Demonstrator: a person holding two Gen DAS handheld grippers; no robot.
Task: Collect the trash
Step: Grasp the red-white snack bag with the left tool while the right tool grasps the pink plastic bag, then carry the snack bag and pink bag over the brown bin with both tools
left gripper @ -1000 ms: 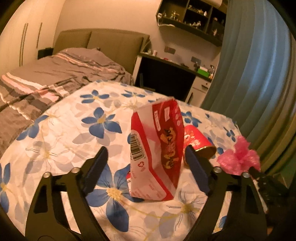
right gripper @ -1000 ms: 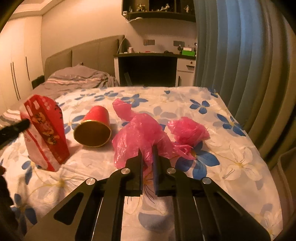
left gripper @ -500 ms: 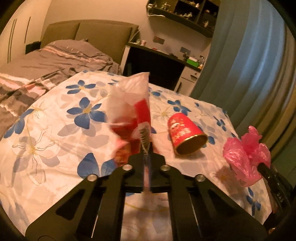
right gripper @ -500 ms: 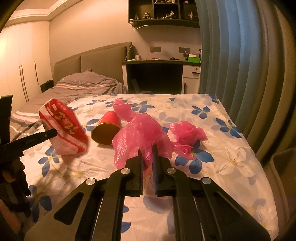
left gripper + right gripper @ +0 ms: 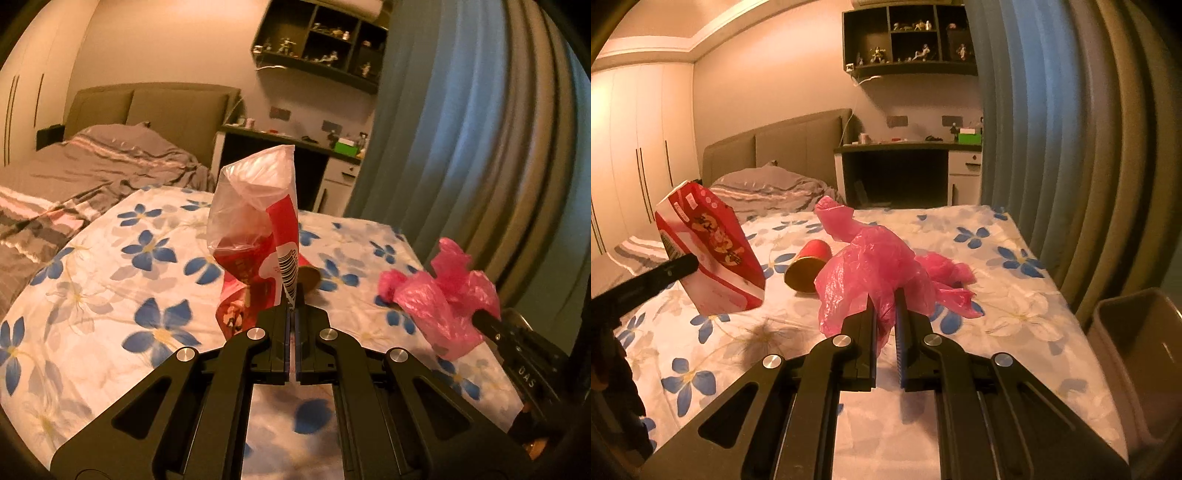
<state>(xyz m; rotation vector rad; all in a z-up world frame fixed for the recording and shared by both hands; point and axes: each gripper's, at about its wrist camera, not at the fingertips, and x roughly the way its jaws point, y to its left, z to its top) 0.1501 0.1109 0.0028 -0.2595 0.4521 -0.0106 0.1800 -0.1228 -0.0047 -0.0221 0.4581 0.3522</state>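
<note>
Red-and-white crumpled snack bag [image 5: 258, 236] is clamped in the left gripper [image 5: 294, 295] fingers, lifted above the floral bedspread [image 5: 110, 266]. Pink crinkled plastic bag [image 5: 882, 273] is pinched by the right gripper [image 5: 886, 306] fingers, also raised.

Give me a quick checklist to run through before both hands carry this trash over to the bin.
1. Left gripper clamped on the red snack bag: ok, bag hangs clear of the bed.
2. Right gripper clamped on the pink plastic bag: ok, plastic pinched between the jaws.
3. Bin within sight: ok, beside the bed, at the right edge of the right wrist view.
4. Bin has room: cannot tell, its inside is hidden.
5. Bed cleared of trash: not ok, a red cup and a second pink bag remain.
</note>
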